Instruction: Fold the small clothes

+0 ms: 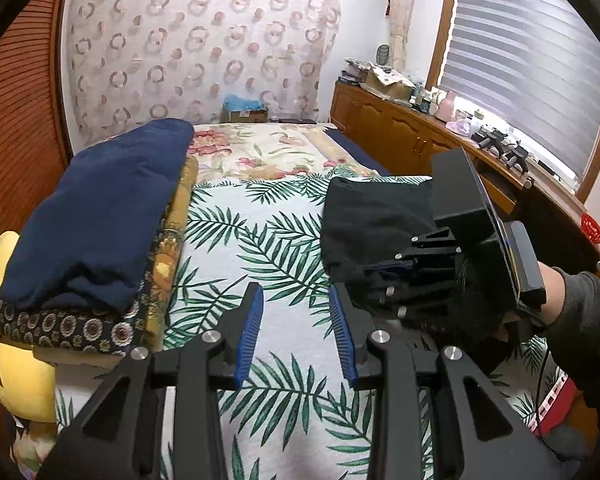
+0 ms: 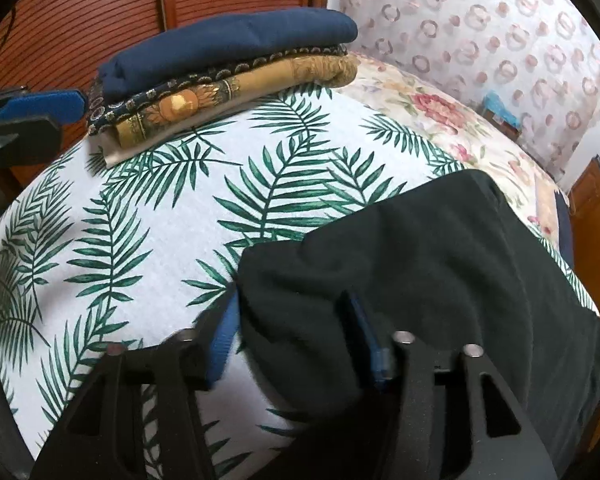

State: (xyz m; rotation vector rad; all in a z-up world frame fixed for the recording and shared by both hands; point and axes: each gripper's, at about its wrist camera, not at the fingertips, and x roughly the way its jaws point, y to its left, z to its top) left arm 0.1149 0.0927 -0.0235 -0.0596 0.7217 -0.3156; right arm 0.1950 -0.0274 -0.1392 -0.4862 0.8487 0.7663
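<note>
A black garment (image 2: pixel 440 264) lies on the palm-leaf cloth (image 2: pixel 160 208) that covers the bed. My right gripper (image 2: pixel 292 316) points down at the garment's near left edge, with its blue pads on either side of the fabric. The jaws stand partly apart and no firm pinch shows, so it reads as open. The left wrist view shows that gripper (image 1: pixel 380 276) in a person's hand, resting on the black garment (image 1: pixel 372 208). My left gripper (image 1: pixel 296 292) hovers open over the bare leaf cloth (image 1: pixel 260 240), left of the garment, holding nothing.
A stack of folded clothes (image 1: pixel 100 208), navy on top of patterned pieces, lies at the left of the bed, also seen from the right wrist (image 2: pixel 228 48). A yellow cushion (image 1: pixel 24 380) sits near it. A cluttered wooden cabinet (image 1: pixel 400 128) runs along the right under the window.
</note>
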